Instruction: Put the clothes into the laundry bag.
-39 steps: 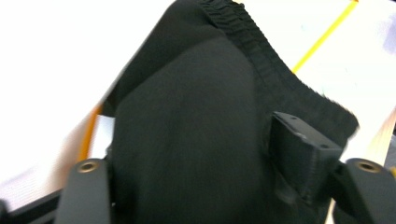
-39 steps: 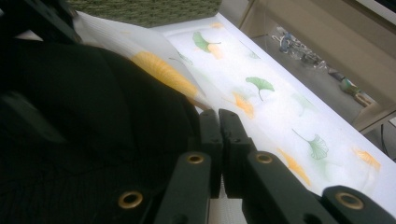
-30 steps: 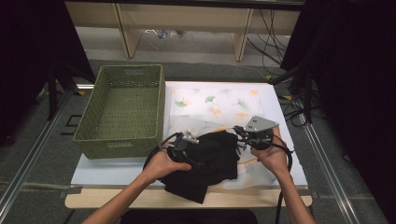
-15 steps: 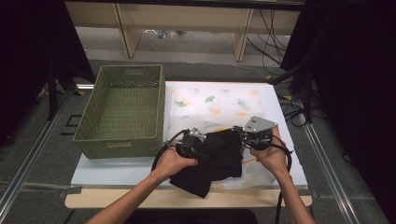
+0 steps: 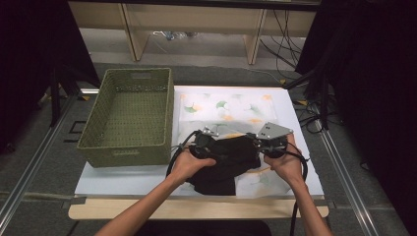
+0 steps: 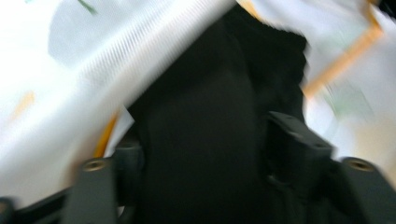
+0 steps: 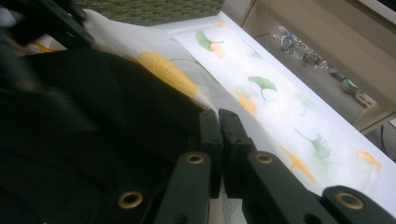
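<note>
black garment (image 5: 231, 160): a dark, crumpled cloth near the front edge of the desk (image 5: 123, 179), toward its middle, lying on the patterned cloth between the two grippers; one fold hangs toward the front edge.
left gripper (image 5: 204, 143): at the garment's left edge in the high view, in the person's left hand (image 5: 189, 164). in the left gripper view its jaws stand apart, one on each side of a ridge of the black cloth (image 6: 205, 140), and they have just been opening; that picture is blurred, so whether the pads press on the cloth, i cannot tell.
right gripper (image 5: 268, 142): at the garment's right edge, in the right hand (image 5: 285, 164), with a grey three-cornered plate on top. in the right gripper view its jaws meet tip to tip (image 7: 219, 123), closed at the border where the black garment (image 7: 93, 121) meets the patterned cloth; whether cloth is pinched between them, i cannot tell.
patterned cloth (image 5: 231, 105): white with green and orange leaf prints, spread over the right half of the desk from the far edge to the front, under the garment; it rises in a fold just beyond the garment.
basket (image 5: 130, 147): green, woven, rectangular, on the left part of the desk, its right wall just beside the patterned cloth and near the left gripper.
cables: a black cable trails from each gripper back along the forearms toward the front edge.
</note>
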Available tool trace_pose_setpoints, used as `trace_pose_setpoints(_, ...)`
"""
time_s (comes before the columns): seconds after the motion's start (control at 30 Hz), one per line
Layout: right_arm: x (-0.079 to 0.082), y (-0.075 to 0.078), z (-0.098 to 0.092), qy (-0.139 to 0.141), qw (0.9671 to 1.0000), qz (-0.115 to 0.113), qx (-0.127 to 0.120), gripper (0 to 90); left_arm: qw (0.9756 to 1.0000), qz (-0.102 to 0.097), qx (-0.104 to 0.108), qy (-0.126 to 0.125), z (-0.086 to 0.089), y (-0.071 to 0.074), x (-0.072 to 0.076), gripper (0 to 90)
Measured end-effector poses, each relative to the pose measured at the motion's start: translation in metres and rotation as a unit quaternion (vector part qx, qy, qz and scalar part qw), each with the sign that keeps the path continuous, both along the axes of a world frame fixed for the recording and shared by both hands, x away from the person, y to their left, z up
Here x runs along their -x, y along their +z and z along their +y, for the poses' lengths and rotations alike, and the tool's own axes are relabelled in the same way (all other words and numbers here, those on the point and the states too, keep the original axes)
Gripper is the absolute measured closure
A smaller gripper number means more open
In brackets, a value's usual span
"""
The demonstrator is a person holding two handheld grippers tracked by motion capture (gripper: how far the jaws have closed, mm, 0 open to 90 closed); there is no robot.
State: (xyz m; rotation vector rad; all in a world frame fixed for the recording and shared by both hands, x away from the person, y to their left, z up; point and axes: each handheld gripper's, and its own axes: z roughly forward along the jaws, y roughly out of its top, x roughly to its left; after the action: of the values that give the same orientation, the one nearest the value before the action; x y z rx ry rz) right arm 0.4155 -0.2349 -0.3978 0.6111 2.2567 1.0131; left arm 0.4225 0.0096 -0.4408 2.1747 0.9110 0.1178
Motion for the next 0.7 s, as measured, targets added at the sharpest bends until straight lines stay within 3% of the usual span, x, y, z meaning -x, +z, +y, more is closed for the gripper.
trace_pose_setpoints(0.07,0.0,0.0,0.0,0.0,1.0,-0.002,0.001,90.0,0.9993,-0.007,-0.028,-0.024,0.011,0.003,0.009,27.9)
trace_pose_setpoints(0.13,0.001,0.0,0.001,-0.003,1.0,0.0,0.0,90.0,0.9973,0.002,-0.053,-0.052,0.022,0.002,0.014,25.9)
trace_pose_setpoints(0.27,0.001,0.0,0.002,0.001,1.0,-0.001,0.005,90.0,0.9968,0.0,-0.058,-0.055,0.031,-0.007,0.02,23.2)
trace_pose_setpoints(0.37,0.001,0.0,0.003,0.002,1.0,-0.001,0.005,90.0,0.9959,0.007,-0.06,-0.067,0.025,-0.015,0.016,22.1)
trace_pose_setpoints(0.43,0.001,0.0,0.002,0.002,1.0,-0.001,0.005,90.0,0.9931,-0.004,-0.075,-0.091,0.016,-0.022,0.016,18.8)
trace_pose_setpoints(0.47,0.001,0.0,0.002,0.003,1.0,-0.002,0.005,90.0,0.9925,-0.004,-0.08,-0.092,0.012,-0.023,0.015,21.0)
trace_pose_setpoints(0.57,0.001,0.0,0.003,0.004,1.0,-0.001,0.006,90.0,0.9919,-0.016,-0.086,-0.092,0.005,-0.022,0.011,51.9)
trace_pose_setpoints(0.63,0.001,0.0,0.002,0.004,1.0,-0.001,0.005,90.0,0.9941,-0.029,-0.069,-0.078,0.002,-0.017,0.01,64.7)
trace_pose_setpoints(0.67,0.001,0.0,0.002,0.0,1.0,0.001,0.002,90.0,0.9942,-0.031,-0.068,-0.077,0.001,-0.013,0.009,67.6)
trace_pose_setpoints(0.7,0.001,0.0,0.002,0.002,1.0,-0.001,0.002,90.0,0.9964,-0.036,-0.049,-0.06,-0.002,-0.011,0.009,69.2)
